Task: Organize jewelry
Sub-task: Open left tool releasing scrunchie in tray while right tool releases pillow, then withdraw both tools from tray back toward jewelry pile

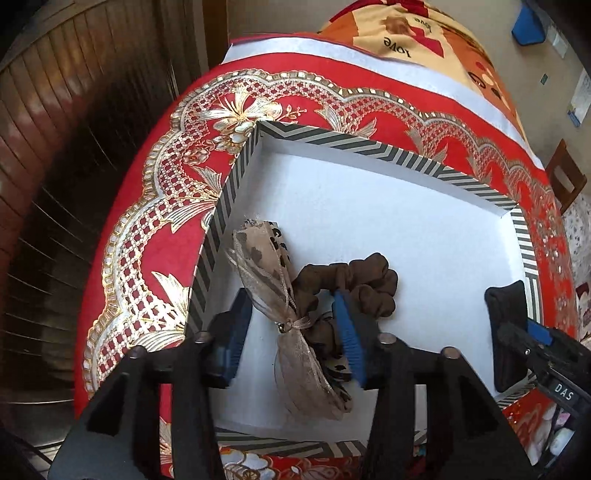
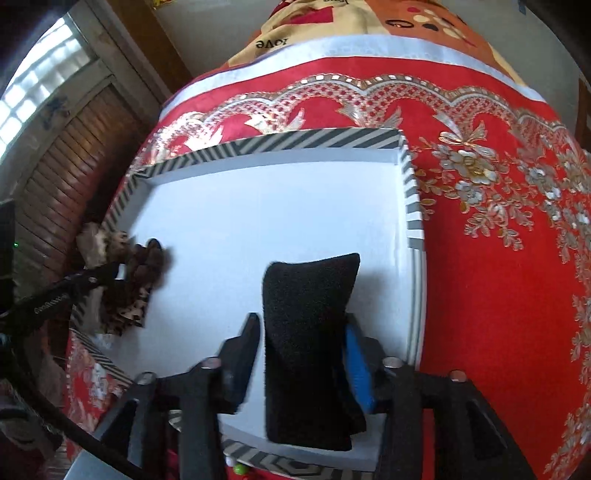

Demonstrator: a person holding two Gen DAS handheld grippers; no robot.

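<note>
A shallow white tray with a striped grey rim (image 1: 236,173) (image 2: 412,192) lies on a red and gold cloth. In the left wrist view a beige leopard-print bow (image 1: 277,291) and a brown scrunchie (image 1: 369,284) lie in the tray's near left part. My left gripper (image 1: 291,339) is open, its fingers on either side of the bow, the right pad touching the scrunchie. In the right wrist view my right gripper (image 2: 301,354) stands around a black foam pad (image 2: 308,332) that rests in the tray; the left finger shows a small gap. The pad also shows in the left wrist view (image 1: 508,328).
The red and gold cloth (image 2: 498,258) covers the table around the tray. A cream and orange "love" blanket (image 1: 406,33) lies beyond it. Wooden slatted shutters (image 1: 55,147) stand to the left. A wooden chair (image 1: 565,177) is at the far right.
</note>
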